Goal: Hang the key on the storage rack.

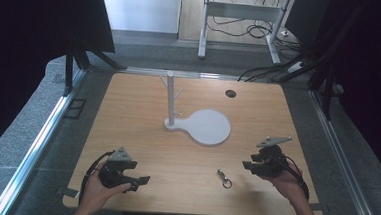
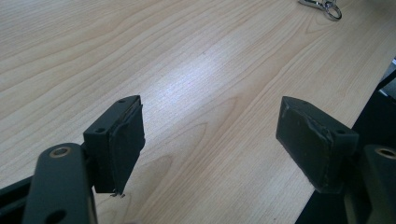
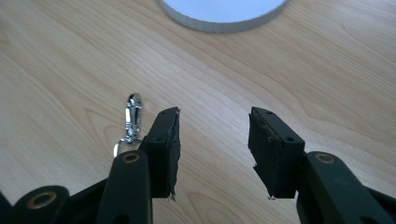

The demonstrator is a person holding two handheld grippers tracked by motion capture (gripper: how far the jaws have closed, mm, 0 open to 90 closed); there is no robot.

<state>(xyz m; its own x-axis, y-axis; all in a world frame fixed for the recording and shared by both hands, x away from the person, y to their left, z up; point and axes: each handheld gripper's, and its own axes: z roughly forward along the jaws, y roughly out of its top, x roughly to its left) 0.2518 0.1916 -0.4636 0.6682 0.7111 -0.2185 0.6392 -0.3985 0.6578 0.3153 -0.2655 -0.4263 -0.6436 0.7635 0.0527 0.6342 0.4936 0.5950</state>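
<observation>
1. The left claw is sitting at the near left of the wooden desk, held in the person's left hand; its jaws are standing wide apart with nothing between them.
2. The right claw is hovering at the near right, its jaws parted and holding nothing.
3. A metal clasp with a ring is lying flat on the desk between the two claws, nearer the right one and just beside its left jaw in the right gripper view.
4. A white stand, with an upright pegged post on a round base, is standing mid-desk, well apart from the clasp.
</observation>
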